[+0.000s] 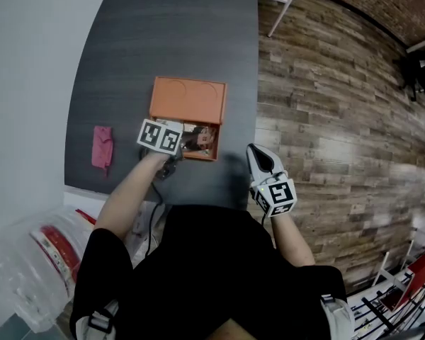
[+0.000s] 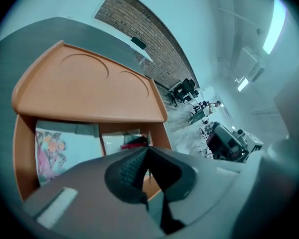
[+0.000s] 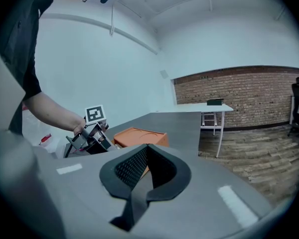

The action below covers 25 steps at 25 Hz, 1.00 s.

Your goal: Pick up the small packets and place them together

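Progress looks early: left gripper (image 1: 190, 144) is nosed into the open front of the orange box (image 1: 188, 99), centre of the head view, fingers pressed together. In the left gripper view a red packet (image 2: 134, 143) sits right at the tips, but I can't tell if it's actually nipped. A floral packet (image 2: 50, 151) lies in the box's left compartment, clear of the tips. A pink packet (image 1: 102, 147) lies alone at the left of the table (image 1: 163, 34), well apart from the box. Idle right gripper (image 1: 254, 151) hangs lower right of the box, fingers closed on nothing. My read: nothing is gathered yet. The pink one and the box contents are left to bring together.
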### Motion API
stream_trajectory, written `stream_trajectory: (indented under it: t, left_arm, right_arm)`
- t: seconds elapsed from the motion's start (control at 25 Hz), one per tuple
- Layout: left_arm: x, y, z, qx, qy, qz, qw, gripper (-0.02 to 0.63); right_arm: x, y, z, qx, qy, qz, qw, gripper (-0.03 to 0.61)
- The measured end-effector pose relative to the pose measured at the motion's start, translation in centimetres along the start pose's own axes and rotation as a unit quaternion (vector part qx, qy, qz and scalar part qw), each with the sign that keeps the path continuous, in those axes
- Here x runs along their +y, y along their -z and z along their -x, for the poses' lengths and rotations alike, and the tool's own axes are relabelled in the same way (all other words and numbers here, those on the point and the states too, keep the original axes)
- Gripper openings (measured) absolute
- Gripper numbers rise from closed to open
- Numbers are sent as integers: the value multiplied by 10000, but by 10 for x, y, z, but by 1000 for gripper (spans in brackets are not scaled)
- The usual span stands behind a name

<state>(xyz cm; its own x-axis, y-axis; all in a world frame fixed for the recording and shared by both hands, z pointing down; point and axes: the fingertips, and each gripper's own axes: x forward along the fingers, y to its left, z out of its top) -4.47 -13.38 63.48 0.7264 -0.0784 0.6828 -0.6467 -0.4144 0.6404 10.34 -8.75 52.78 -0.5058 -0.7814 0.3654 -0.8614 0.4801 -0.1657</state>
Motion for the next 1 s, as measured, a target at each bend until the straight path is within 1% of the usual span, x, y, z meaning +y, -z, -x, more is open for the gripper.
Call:
stream_trajectory:
  t: [0.16,0.36,0.48,0.6,0.72,0.8,0.92,1.0]
  left_arm:
    - [-12,-4,16,-380,71,70,9992,0]
    - [-28,-12,42,-885,163,95,9959,0]
    - [-37,-19,60,-1254,245,120,9917,0]
    - [-40,-33,81,-1755,247,105,9841,0]
    - [-39,-49,99,-2314,184,49,9727,0]
    - [-35,-60,110,-2757,213,213,9608,0]
    - [-24,-75,122,-3448,390,728,9351,0]
    - [-14,-84,127,-3806,498,1038,9175,0]
  right_arm:
    - [8,-9,-7,-48,-231,112,9997,2]
    - [20,-22,-13,-120,-515,295,9982,2]
    - [24,-25,-14,-142,-627,358,9973,2]
    - [27,-27,-17,-153,-721,404,9965,2]
    - [31,-29,-19,-177,-797,415,9958,2]
    - [34,-30,-19,-199,-827,419,9955,2]
    - [35,-32,-20,-224,-844,416,9953,2]
    - [34,-34,-22,-239,-816,371,9957,2]
